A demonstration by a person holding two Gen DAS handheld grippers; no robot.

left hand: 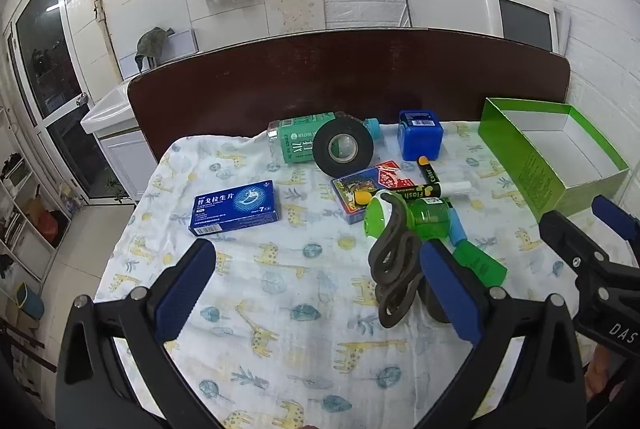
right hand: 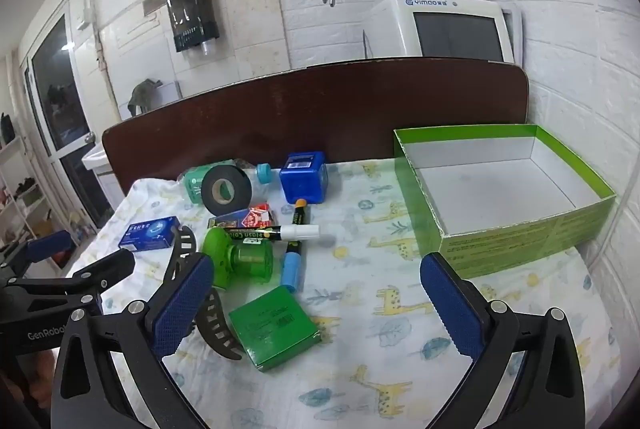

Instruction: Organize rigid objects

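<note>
A table under a giraffe cloth (right hand: pixel 400 341) carries a green box (right hand: pixel 520 229) at two o'clock, a blue carton (left hand: pixel 236 207) at nine, and clutter at the centre.

Bare giraffe-print cloth (right hand: pixel 360 369) lies open at six o'clock. The green box (right hand: pixel 520 229) blocks two o'clock, its inside empty. Clutter crowds ten to twelve: tape roll (right hand: pixel 226 189), blue cube (right hand: pixel 304 177), markers (right hand: pixel 276 232), green fan (right hand: pixel 236 261).

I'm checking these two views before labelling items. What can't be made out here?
- Water bottle: middle hidden by the tape roll in both views.
- Card box: partly covered by the markers.
- Small print on the blue medicine box: too small.
- Dark strap: partly behind the right tool finger.
</note>
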